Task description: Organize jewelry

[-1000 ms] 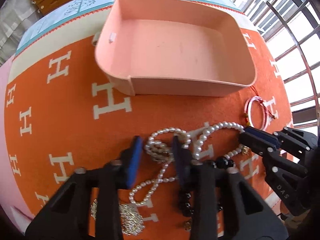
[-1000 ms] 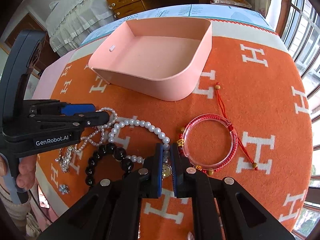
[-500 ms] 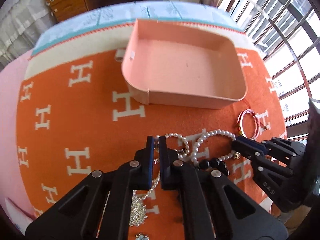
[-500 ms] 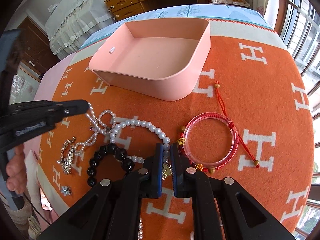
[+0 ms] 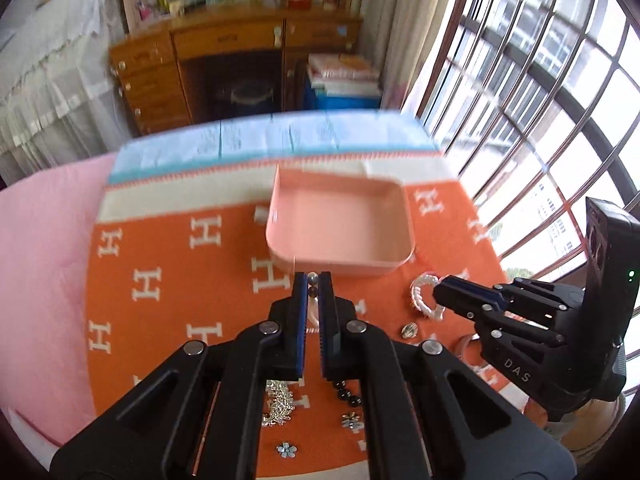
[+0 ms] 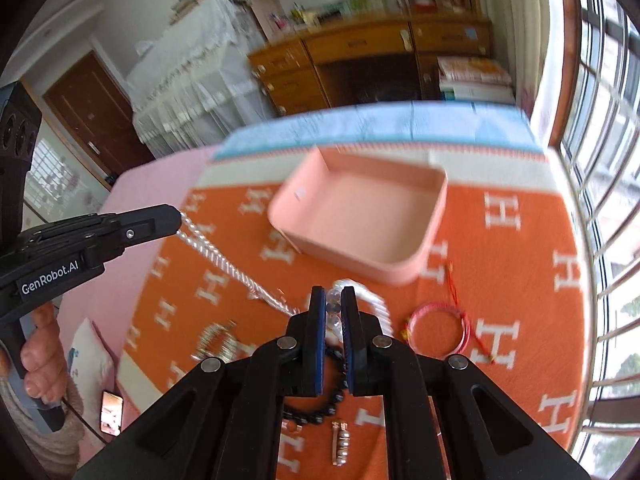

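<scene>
Both grippers are raised above the orange blanket and hold one white pearl necklace (image 6: 224,258) stretched between them. My left gripper (image 5: 314,286) is shut on one end; it also shows in the right wrist view (image 6: 176,216). My right gripper (image 6: 333,300) is shut on the other end, its pearls (image 5: 424,292) hanging by its tip (image 5: 444,294). The empty pink tray (image 5: 340,268) (image 6: 360,268) stands just beyond both. A black bead bracelet (image 6: 320,412), a red bangle with cord (image 6: 438,330) and a silver chain (image 5: 280,400) lie on the blanket.
Small flower brooches (image 5: 352,420) (image 5: 286,449) and a gold clasp (image 6: 340,446) lie near the front. A shell charm (image 5: 409,330) lies by the right gripper. A pink bedspread (image 5: 44,264) is on the left, window bars (image 5: 540,100) on the right, a wooden desk (image 5: 224,64) behind.
Both grippers have lifted up and back, raising the pearl necklace off the blanket and pulling it taut. The black bracelet and the red bangle stayed on the blanket.
</scene>
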`<state>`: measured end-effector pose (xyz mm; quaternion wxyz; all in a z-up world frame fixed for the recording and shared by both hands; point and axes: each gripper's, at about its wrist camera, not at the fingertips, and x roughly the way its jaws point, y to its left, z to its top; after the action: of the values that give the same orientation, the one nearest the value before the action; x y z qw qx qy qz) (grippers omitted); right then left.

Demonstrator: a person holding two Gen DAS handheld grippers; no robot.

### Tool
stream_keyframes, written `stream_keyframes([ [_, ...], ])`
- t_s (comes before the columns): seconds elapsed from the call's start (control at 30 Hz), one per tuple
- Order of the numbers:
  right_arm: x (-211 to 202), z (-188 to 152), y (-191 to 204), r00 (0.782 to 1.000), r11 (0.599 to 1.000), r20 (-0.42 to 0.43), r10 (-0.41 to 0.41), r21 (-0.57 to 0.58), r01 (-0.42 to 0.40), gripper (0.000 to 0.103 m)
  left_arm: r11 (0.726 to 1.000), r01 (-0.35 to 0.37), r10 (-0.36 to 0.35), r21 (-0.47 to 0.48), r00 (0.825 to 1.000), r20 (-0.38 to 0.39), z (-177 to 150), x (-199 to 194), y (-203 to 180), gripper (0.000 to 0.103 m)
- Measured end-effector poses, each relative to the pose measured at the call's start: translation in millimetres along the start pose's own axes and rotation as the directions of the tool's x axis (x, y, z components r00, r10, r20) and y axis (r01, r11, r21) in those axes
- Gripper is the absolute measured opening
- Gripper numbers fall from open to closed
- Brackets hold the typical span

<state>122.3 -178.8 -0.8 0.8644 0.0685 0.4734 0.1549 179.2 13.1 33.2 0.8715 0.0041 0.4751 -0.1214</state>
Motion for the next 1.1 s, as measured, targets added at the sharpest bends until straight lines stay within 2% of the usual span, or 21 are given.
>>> stream_keyframes([
  [0.3, -52, 49, 36, 0.992, 0.998, 0.122, -0.024, -0.049, 0.030, 0.007, 1.000, -0.017, 0.015, 0.012, 0.988, 0.154, 48, -79, -10, 0.003],
  [0.43, -61, 70, 49, 0.989, 0.997, 0.141, -0.036, -0.058, 0.045, 0.007, 1.000, -0.016, 0.014, 0.009, 0.980, 0.201, 69, -97, -16, 0.003],
  [0.57, -56, 90, 54, 0.988, 0.996, 0.144, -0.059, -0.052, 0.067, 0.007, 1.000, -0.027, 0.024, 0.013, 0.975, 0.220, 88, -96, -24, 0.003],
  [0.7, -43, 104, 49, 0.989, 0.996, 0.125, -0.082, -0.031, 0.086, 0.007, 1.000, -0.026, 0.023, 0.012, 0.981, 0.192, 102, -70, -27, 0.003],
  [0.9, -5, 109, 24, 0.991, 0.994, 0.077, -0.107, 0.004, 0.107, 0.007, 1.000, -0.030, 0.029, 0.005, 0.990, 0.138, 107, 5, -16, 0.003],
  [1.0, 15, 109, 9, 0.993, 0.993, 0.040, -0.115, 0.025, 0.114, 0.007, 0.999, -0.044, 0.042, 0.015, 0.994, 0.102, 97, 52, -6, 0.003],
  [1.1, 37, 104, -6, 0.993, 0.992, 0.007, -0.120, 0.039, 0.120, 0.007, 0.997, -0.064, 0.063, 0.039, 0.998, 0.028, 81, 104, -2, 0.003],
])
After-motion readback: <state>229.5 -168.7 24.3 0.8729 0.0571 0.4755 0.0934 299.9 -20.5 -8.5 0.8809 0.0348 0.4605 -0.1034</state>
